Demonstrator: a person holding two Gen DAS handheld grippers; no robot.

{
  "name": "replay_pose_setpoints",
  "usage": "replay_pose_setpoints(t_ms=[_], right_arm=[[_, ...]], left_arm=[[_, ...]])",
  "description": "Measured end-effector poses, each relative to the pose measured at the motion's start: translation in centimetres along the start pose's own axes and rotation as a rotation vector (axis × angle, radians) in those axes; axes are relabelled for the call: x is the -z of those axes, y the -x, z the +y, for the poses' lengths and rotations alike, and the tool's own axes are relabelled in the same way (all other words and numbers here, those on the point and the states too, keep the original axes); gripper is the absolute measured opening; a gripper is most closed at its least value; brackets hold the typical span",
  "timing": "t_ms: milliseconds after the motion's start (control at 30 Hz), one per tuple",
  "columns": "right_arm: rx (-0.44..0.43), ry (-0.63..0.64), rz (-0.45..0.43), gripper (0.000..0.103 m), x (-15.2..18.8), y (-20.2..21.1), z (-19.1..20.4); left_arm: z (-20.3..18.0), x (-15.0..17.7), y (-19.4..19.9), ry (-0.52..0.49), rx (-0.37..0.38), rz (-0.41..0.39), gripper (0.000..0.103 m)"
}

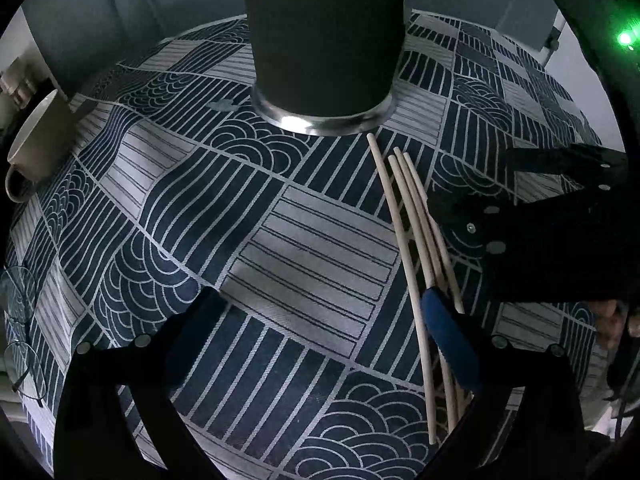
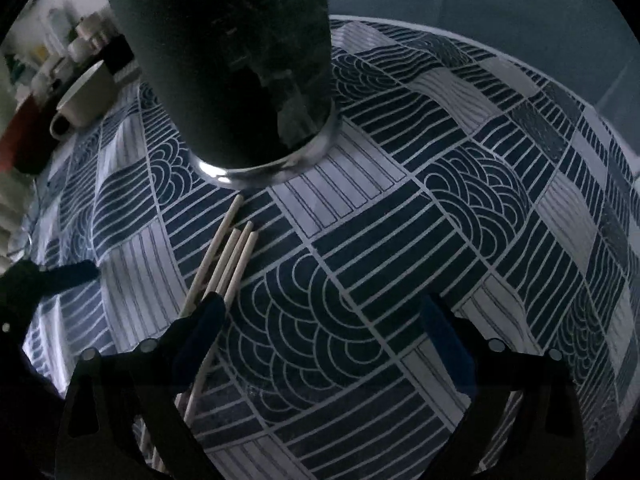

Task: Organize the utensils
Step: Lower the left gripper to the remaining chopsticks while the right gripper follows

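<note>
Several pale wooden chopsticks (image 1: 416, 240) lie side by side on the patterned tablecloth, tips towards a tall dark cup with a shiny metal base (image 1: 324, 40). My left gripper (image 1: 320, 304) is open and empty; its right blue-padded finger lies over the chopsticks. In the right wrist view the chopsticks (image 2: 230, 264) pass under the left finger of my right gripper (image 2: 320, 312), which is open and empty. The dark cup (image 2: 232, 60) stands just beyond them. The right gripper (image 1: 472, 204) also shows at the right of the left wrist view.
A cream mug (image 1: 36, 148) stands at the far left, also in the right wrist view (image 2: 86, 96). Clear-rimmed glasses (image 1: 18, 320) lie at the left table edge. The blue and white tablecloth (image 2: 440, 208) covers the table. Jars and clutter (image 2: 60, 52) sit beyond the mug.
</note>
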State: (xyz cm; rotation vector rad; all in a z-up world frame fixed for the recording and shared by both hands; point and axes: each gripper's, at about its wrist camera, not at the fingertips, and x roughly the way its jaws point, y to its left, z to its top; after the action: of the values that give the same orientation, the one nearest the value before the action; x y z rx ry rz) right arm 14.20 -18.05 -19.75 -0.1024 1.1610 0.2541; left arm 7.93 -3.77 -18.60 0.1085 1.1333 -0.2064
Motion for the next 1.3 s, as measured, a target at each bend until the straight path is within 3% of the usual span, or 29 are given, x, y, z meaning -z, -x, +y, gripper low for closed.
replay_pose_setpoints(t_ms=[133, 167, 400, 567, 1100, 1300], right_arm=[[0.024, -0.020, 0.035, 0.095, -0.1, -0.1, -0.6], [0.064, -0.017, 0.054, 0.096, -0.1, -0.3, -0.7], [0.087, -0.091, 0.097, 0.095, -0.6, -0.4, -0.9], [0.008, -0.158, 0.072, 0.096, -0.5, 0.1, -1.4], [0.093, -0.090, 0.108, 0.095, -1.1, -0.9, 1.5], [0.083, -0.065, 0.100, 0.095, -0.2, -0.5, 1.3]], left_arm=[[0.4, 0.2, 0.0, -0.001, -0.035, 0.004, 0.099], [0.5, 0.2, 0.0, 0.003, -0.033, 0.004, 0.099], [0.7, 0.2, 0.2, 0.003, -0.033, 0.008, 0.099], [0.9, 0.2, 0.2, 0.002, -0.032, 0.005, 0.099], [3.7, 0.7, 0.4, 0.069, -0.067, -0.007, 0.099], [4.5, 0.6, 0.4, 0.100, -0.081, -0.005, 0.099]])
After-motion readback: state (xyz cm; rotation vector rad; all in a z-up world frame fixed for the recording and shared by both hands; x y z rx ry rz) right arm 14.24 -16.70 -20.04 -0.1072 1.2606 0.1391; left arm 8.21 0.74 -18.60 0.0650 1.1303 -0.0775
